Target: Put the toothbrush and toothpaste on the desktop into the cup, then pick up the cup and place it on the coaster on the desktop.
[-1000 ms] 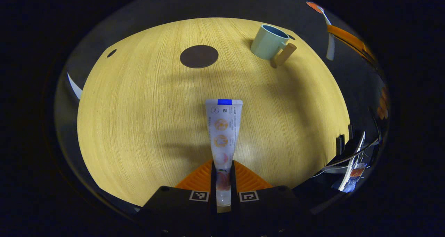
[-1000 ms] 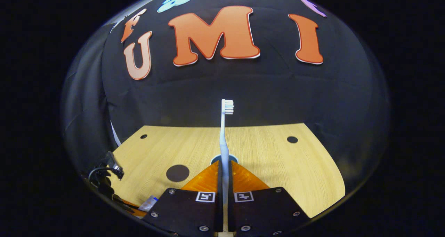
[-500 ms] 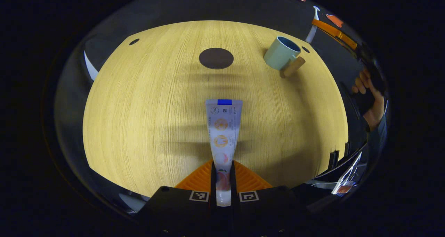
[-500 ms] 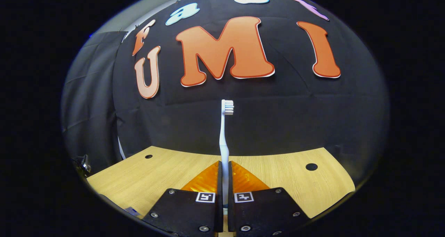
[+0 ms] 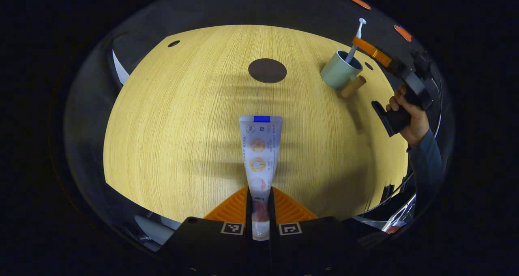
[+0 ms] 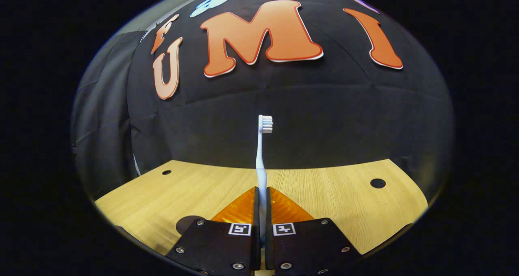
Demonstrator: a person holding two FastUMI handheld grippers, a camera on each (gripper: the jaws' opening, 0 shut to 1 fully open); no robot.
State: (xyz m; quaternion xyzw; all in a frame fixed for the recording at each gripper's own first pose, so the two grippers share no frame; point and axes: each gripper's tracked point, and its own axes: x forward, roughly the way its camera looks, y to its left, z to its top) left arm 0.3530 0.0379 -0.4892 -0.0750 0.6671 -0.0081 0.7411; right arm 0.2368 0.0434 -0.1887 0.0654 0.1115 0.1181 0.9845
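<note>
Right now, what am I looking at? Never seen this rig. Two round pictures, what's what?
No robot arm here: a person holds a two-finger gripper in each hand, and a fisheye camera rides on each one, looking along its fingers.

In the left gripper view, the left gripper is shut on a toothpaste tube, held above a wooden desktop. On the desktop sit a dark round coaster and a pale green cup. Farther off, the person's hand holds the right gripper at the cup, with the toothbrush reaching into the cup's opening.

In the right gripper view, the right gripper is shut on that toothbrush, bristles up, against the booth's black cloth wall.
</note>
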